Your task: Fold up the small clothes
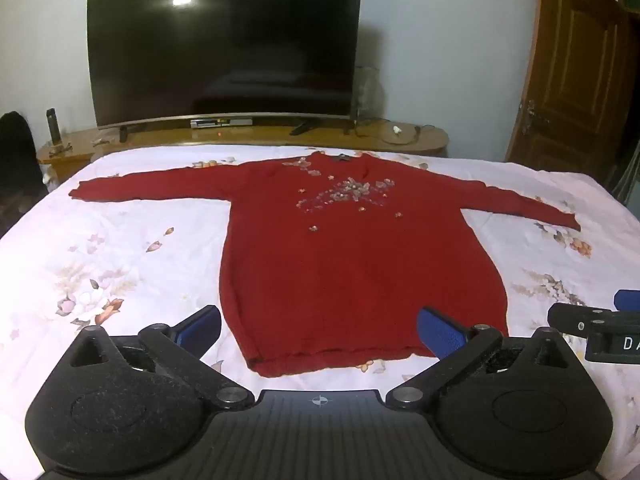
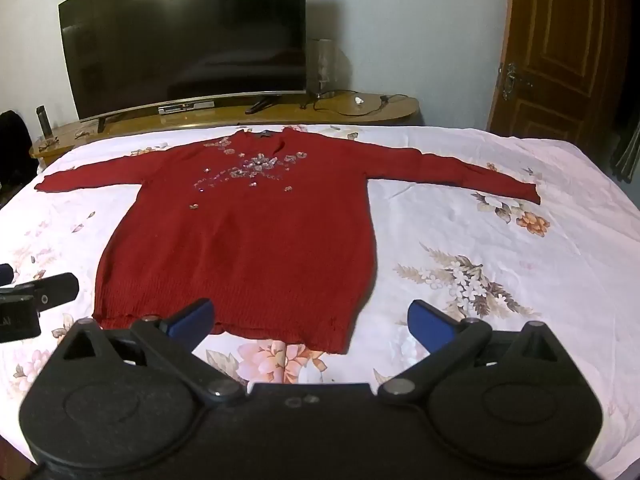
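A red knit sweater (image 1: 352,264) with sequin flowers on the chest lies flat, front up, on the bed, both sleeves spread out sideways; it also shows in the right wrist view (image 2: 248,248). My left gripper (image 1: 320,330) is open and empty, held just above the near hem at the sweater's left part. My right gripper (image 2: 312,320) is open and empty, above the hem's right corner. The right gripper's tip shows at the left wrist view's right edge (image 1: 592,320). The left gripper's tip shows at the right wrist view's left edge (image 2: 40,292).
The bed has a white floral sheet (image 1: 100,264). Beyond its far edge stands a wooden console (image 1: 248,134) with a large dark TV (image 1: 224,44), cables and a small bottle (image 1: 53,124). A brown door (image 1: 576,64) is at the right.
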Available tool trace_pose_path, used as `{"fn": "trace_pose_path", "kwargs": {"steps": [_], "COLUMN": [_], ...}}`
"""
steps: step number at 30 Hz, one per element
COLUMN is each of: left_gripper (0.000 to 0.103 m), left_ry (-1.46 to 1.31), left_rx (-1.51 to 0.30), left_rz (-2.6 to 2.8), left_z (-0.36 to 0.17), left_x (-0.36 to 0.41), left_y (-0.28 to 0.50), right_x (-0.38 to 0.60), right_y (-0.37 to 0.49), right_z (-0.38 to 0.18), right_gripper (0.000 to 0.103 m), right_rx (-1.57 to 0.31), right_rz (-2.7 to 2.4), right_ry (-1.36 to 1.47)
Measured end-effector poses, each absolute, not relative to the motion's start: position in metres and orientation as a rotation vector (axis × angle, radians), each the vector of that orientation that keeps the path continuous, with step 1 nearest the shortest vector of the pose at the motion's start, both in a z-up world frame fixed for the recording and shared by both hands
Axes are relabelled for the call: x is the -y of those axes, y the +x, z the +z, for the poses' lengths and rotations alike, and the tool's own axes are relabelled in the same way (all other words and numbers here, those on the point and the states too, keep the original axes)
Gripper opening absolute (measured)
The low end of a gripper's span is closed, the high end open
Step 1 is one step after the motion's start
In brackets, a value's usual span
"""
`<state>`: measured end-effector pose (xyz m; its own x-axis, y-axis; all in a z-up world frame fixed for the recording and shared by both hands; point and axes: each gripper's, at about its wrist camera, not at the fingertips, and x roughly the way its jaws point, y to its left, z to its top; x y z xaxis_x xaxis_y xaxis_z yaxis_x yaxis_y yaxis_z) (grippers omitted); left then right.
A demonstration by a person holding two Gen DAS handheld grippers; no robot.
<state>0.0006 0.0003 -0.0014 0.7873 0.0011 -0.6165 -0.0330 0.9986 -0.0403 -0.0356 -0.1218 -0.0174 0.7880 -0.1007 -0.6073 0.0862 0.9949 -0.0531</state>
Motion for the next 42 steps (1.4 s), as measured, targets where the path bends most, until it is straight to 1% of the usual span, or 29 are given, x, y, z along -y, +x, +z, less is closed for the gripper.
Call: {"fn": "trace_pose_path", "kwargs": {"steps": [42], "left_gripper": [0.103], "left_ry": [-0.058], "left_rx": [-0.674], "left_rz": [0.015], "left_z": [-0.003], "left_x": [0.001], "left_y": [0.001], "right_x": [0.108], "right_y": [-0.031], "right_z": [-0.02], "right_gripper": [0.102], "right_rx": [-0.657], "right_rz": [-0.072], "right_ry": [-0.064]}}
